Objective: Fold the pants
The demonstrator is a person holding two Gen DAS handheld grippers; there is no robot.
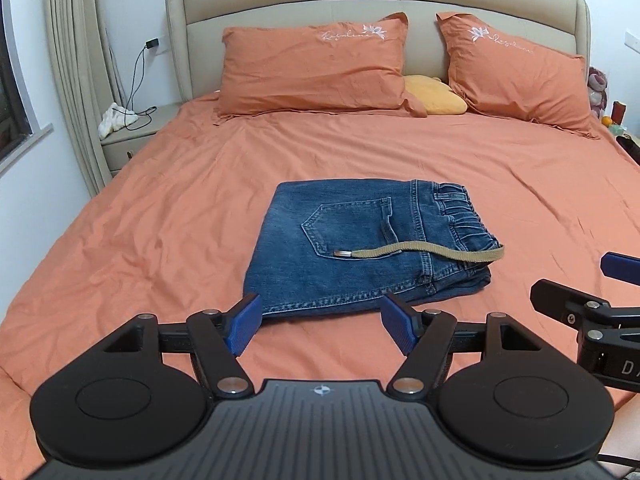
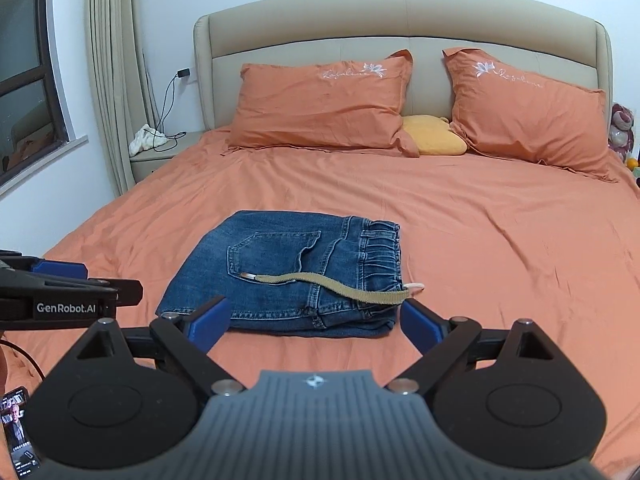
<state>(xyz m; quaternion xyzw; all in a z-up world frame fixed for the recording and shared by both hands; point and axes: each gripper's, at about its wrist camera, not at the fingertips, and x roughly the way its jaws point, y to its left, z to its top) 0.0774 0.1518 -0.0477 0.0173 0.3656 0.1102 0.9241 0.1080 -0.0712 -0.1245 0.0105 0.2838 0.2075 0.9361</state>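
Left gripper point(image 1: 320, 320) spread wide, nothing between pads, just short of near edge of jeans point(image 1: 360, 240). Right gripper point(image 2: 316, 320) likewise spread, empty. Jeans folded flat mid-bed, khaki drawstring point(image 1: 424, 251) across back pocket. Orange sheet point(image 1: 160, 220), two pillows point(image 1: 316, 68) beyond.

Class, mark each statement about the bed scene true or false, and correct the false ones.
1. The jeans lie folded on the bed. True.
2. The left tongs grip the jeans. False: they are open and empty.
3. A drawstring lies across the jeans. True.
4. The pillows are blue. False: they are orange.
5. The right tongs are shut. False: they are open.
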